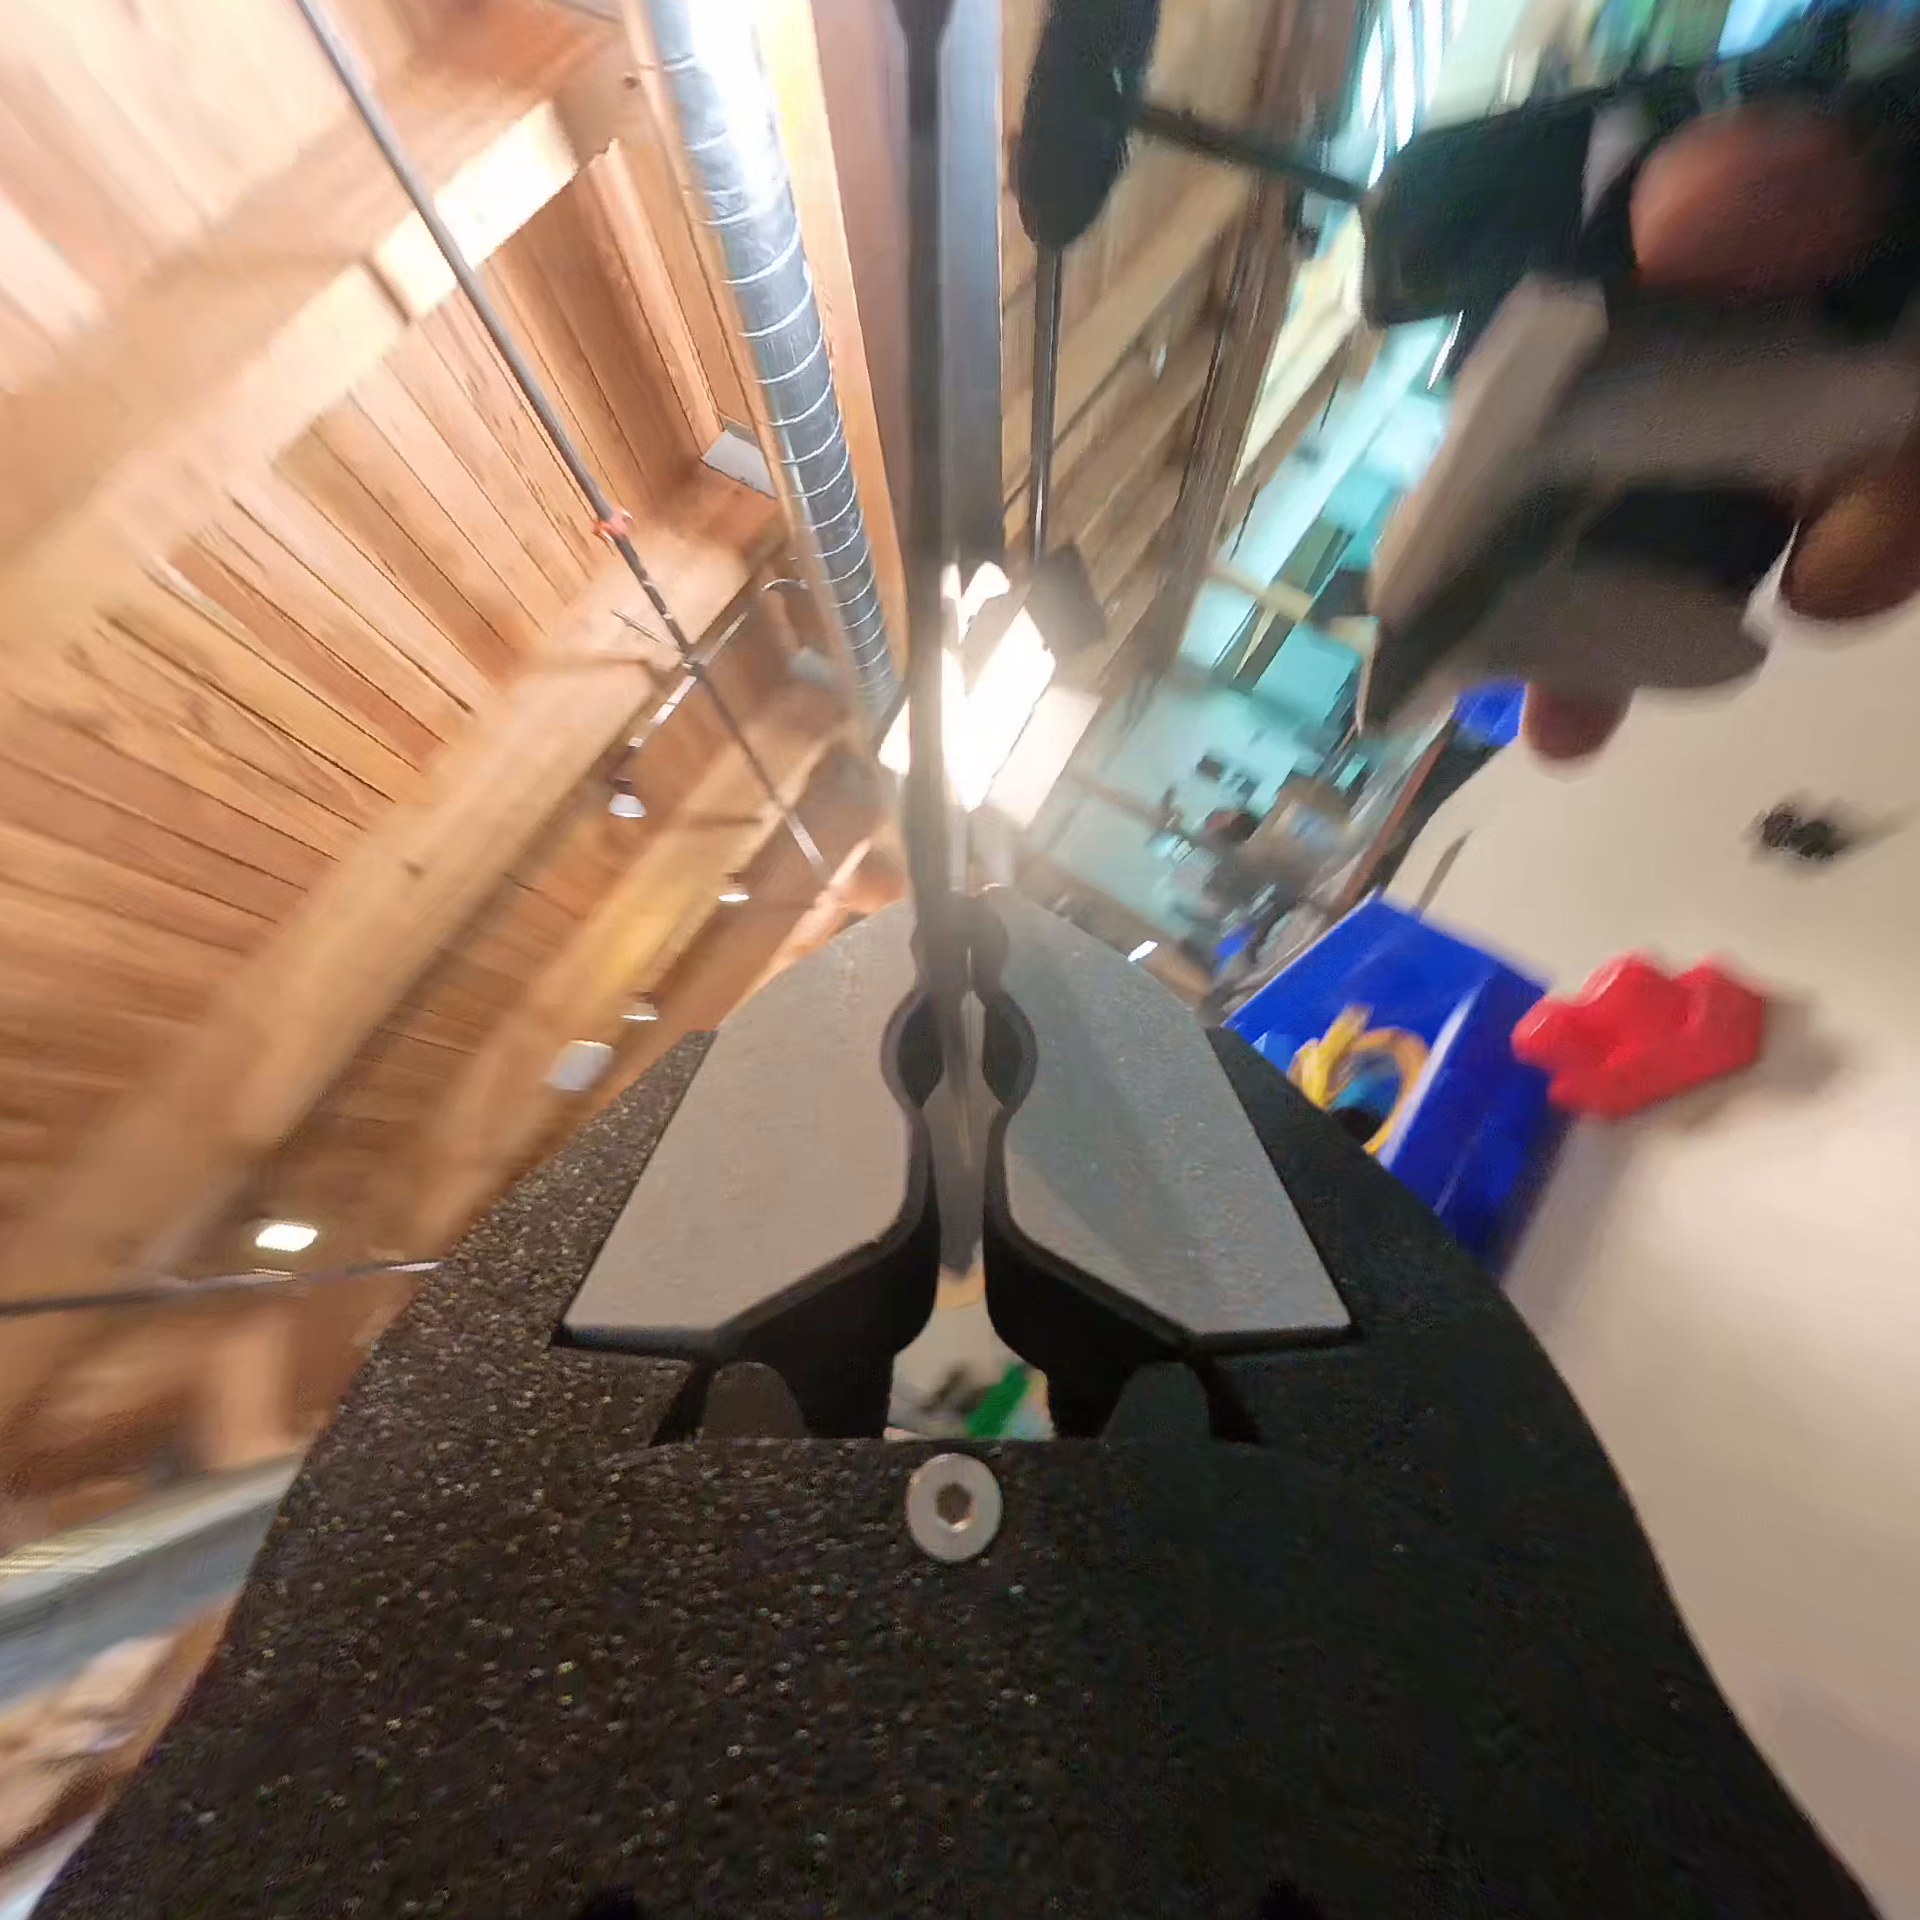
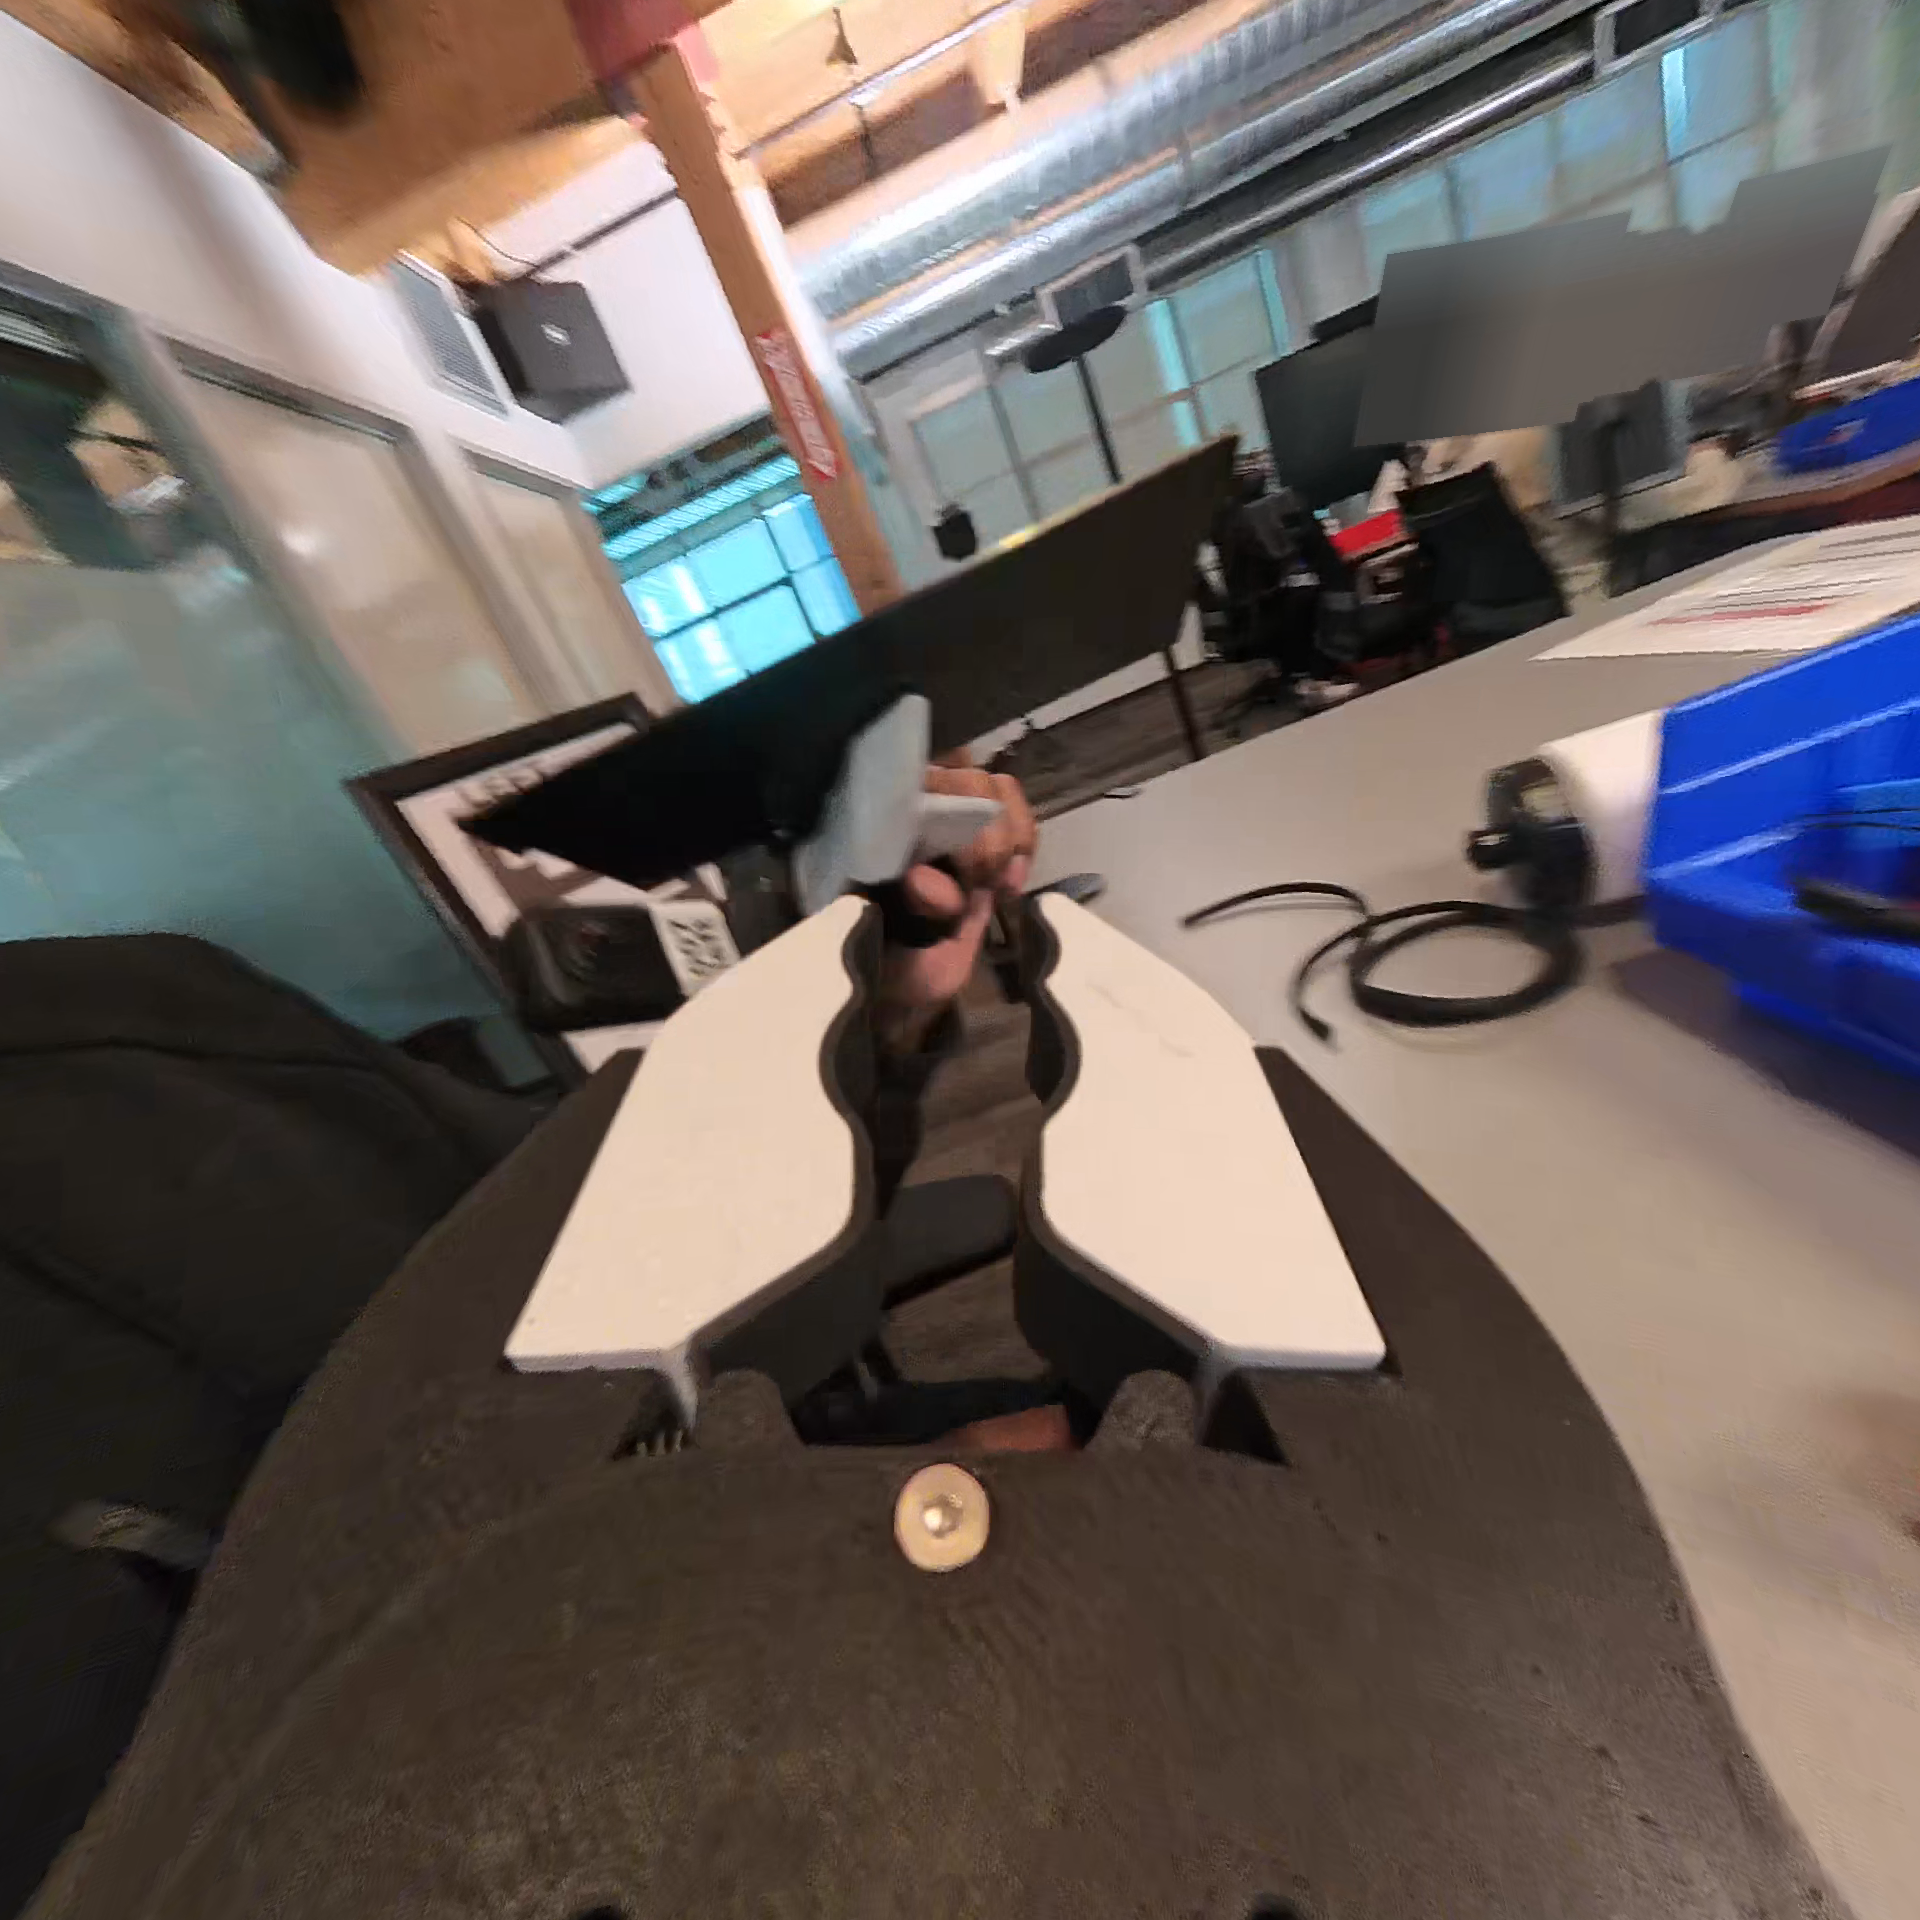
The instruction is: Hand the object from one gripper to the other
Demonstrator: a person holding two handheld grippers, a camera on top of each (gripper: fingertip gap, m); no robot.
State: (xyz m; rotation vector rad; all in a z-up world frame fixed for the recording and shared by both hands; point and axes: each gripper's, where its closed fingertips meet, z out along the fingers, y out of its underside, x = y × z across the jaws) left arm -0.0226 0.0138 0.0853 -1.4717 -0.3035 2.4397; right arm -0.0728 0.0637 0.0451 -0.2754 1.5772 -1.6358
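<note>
In the left wrist view my left gripper [image 1: 951, 935] is shut on a thin dark grey strip [image 1: 935, 520], seen edge-on. The strip runs from between the fingertips straight up to the top of the frame. My right gripper [image 1: 1455, 499] is blurred at the upper right, held by a hand, apart from the strip. In the right wrist view my right gripper [image 2: 951, 920] is open with nothing between its white fingers [image 2: 748, 1122]. Beyond them a hand [image 2: 956, 862] holds the left gripper's grey handle [image 2: 883, 800]. I cannot make out the strip there.
A red object [image 1: 1642, 1029] and a blue bin [image 1: 1403, 1049] sit on the white table [image 1: 1714, 1351]. In the right wrist view a blue bin [image 2: 1787, 831], a coiled black cable [image 2: 1455, 956] and a white roll [image 2: 1600, 800] lie on the grey table [image 2: 1351, 831]. A dark sleeve [image 2: 156, 1143] is at left.
</note>
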